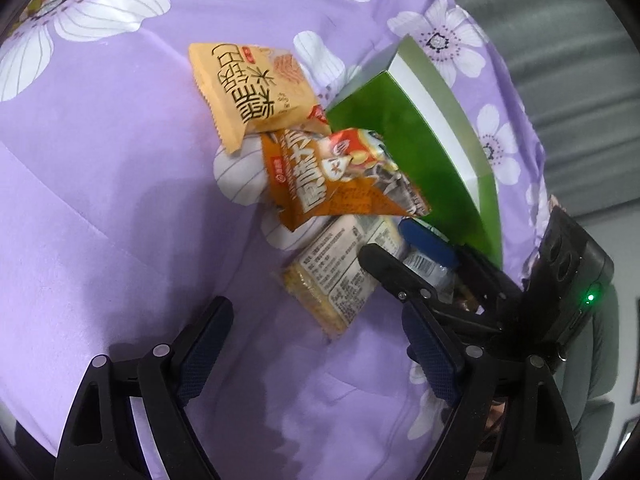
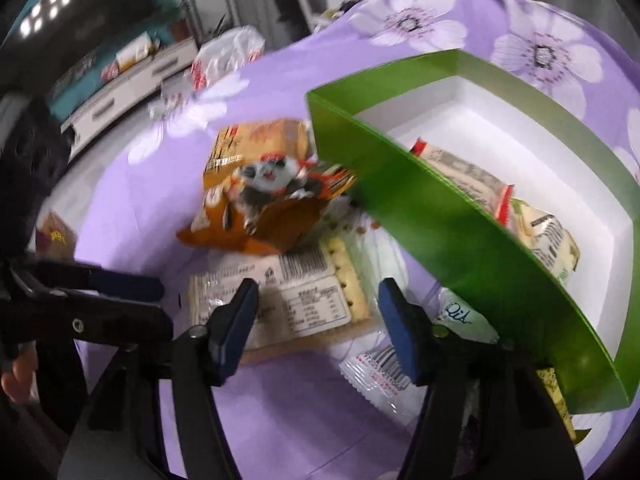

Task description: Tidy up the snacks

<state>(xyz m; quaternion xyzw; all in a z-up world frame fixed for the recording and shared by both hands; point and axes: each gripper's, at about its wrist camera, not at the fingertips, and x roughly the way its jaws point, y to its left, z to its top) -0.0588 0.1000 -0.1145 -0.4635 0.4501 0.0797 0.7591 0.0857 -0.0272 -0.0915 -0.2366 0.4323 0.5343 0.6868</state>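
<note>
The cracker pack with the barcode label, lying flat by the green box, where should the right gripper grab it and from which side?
Judging by its pose, take the cracker pack across its near short end, coming down from above. It lies flat, label up, with the orange bag resting on its far end and the green box beside it. The right gripper already hovers open over that end.

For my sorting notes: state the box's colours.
The box is green outside, white inside; right wrist view shows it best.
</note>
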